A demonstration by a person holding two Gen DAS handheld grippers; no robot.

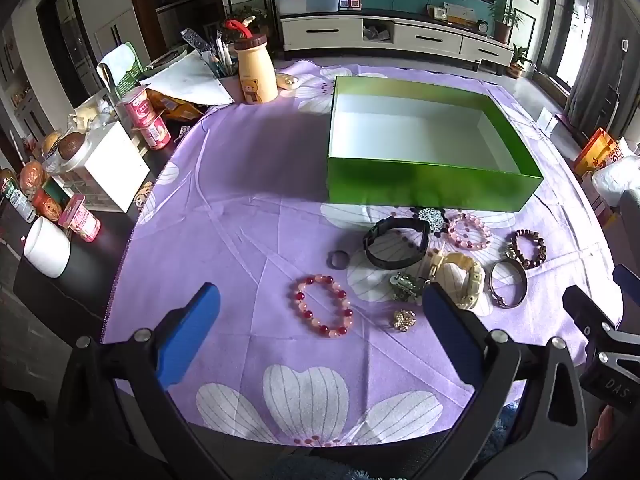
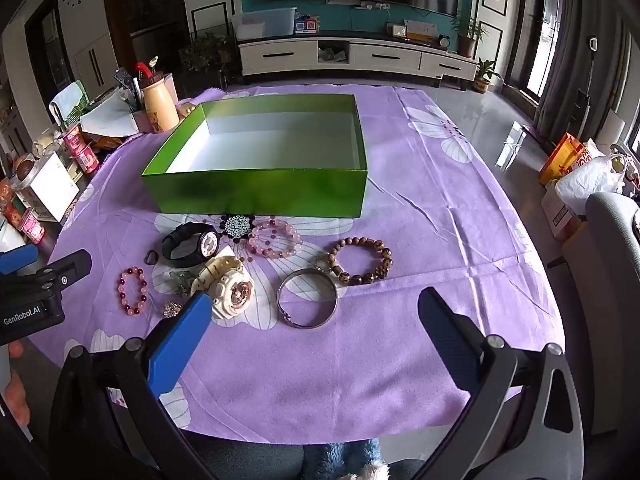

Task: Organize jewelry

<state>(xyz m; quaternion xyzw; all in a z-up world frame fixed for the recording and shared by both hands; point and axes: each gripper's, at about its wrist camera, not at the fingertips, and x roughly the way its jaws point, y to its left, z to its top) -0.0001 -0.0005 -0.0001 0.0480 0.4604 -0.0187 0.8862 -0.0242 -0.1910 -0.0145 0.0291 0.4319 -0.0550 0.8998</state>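
Note:
An empty green box (image 1: 424, 184) (image 2: 256, 194) with a white inside stands on the purple flowered cloth (image 1: 256, 224) (image 2: 420, 216). In front of it lie a red-and-pink bead bracelet (image 1: 323, 305) (image 2: 132, 291), black watch (image 1: 396, 247) (image 2: 191, 245), cream watch (image 1: 460, 278) (image 2: 228, 286), silver bangle (image 1: 508, 283) (image 2: 307, 298), brown bead bracelet (image 1: 527, 249) (image 2: 362, 261), pink bead bracelet (image 1: 468, 231) (image 2: 275, 239), brooches and a dark ring (image 1: 338, 259). My left gripper (image 1: 320, 300) is open above the red-and-pink bracelet. My right gripper (image 2: 316, 308) is open above the bangle.
Left of the cloth the table holds a bear bottle (image 1: 255, 68), pen cup, yogurt cups (image 1: 148, 120), a white box (image 1: 112, 164), a white mug (image 1: 46, 246) and snacks. A grey chair (image 2: 608, 260) and bags (image 2: 576, 168) stand at the right. A TV cabinet (image 2: 352, 56) lies beyond.

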